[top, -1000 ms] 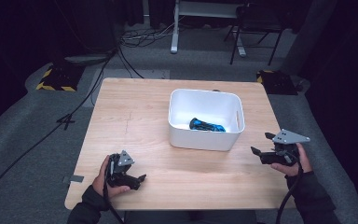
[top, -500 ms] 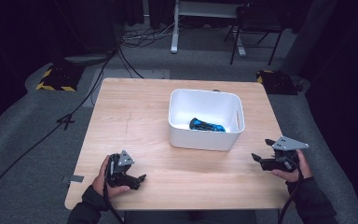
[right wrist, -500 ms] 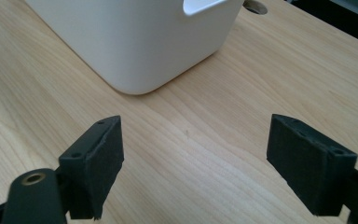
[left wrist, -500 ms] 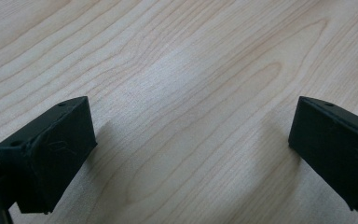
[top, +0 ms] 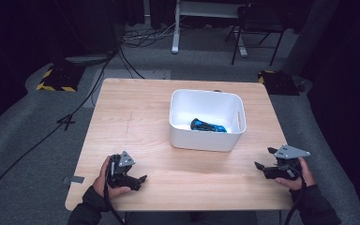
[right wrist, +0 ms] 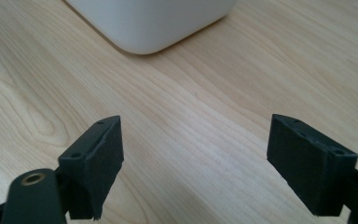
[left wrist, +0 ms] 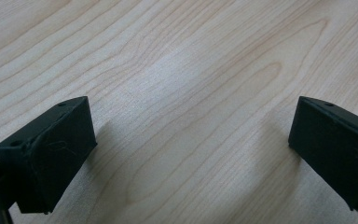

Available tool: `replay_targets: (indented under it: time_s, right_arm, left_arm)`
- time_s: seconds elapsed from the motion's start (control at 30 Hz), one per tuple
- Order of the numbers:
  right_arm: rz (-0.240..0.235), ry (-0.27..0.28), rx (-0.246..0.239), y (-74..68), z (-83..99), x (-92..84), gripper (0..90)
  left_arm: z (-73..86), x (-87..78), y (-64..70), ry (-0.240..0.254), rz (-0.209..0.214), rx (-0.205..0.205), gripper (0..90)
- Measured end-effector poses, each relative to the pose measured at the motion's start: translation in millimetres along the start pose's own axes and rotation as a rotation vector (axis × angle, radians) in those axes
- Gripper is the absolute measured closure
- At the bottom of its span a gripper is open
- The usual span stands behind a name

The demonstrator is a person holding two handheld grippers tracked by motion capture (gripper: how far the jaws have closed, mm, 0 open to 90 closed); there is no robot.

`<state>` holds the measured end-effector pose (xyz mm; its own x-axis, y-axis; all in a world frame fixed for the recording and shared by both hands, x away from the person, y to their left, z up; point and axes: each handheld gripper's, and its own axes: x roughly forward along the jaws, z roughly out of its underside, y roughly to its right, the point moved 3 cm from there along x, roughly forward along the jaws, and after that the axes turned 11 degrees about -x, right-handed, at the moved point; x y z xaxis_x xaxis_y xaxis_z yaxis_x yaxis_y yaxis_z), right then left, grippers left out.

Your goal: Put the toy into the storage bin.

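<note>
Wood tabletop (top: 136,117), bare toward 9 o'clock; white bin (top: 207,140) just past centre w/ blue-black item (top: 207,126) inside. Left claw (top: 139,180) at 7 o'clock, right claw (top: 261,167) at 4 o'clock by the edge, both gaping, holding nothing.

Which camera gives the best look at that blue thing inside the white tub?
The high view: it looks down into the white tub, where the blue thing lies on the bottom. The right gripper view catches just the tub's outer corner; the left gripper view looks at bare table.

Bright, evenly lit table (top: 136,117) amid dark surroundings; soft shadows, close-up blur.
</note>
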<state>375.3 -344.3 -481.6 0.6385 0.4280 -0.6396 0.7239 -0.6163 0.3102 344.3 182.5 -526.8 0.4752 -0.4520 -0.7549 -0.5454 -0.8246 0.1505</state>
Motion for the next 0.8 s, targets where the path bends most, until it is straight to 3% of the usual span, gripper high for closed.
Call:
replay_targets:
  time_s: [0.2,0.8]
  right_arm:
    - [0.002,-0.014,0.012,-1.5,15.2,0.0,18.5]
    - [-0.009,-0.030,0.121,-3.9,53.9,-10.8,18.4]
  left_arm:
    - [0.1,0.1,0.2,0.000,0.002,-0.002,0.6]
    - [-0.1,0.0,0.0,-0.001,0.001,-0.001,0.6]
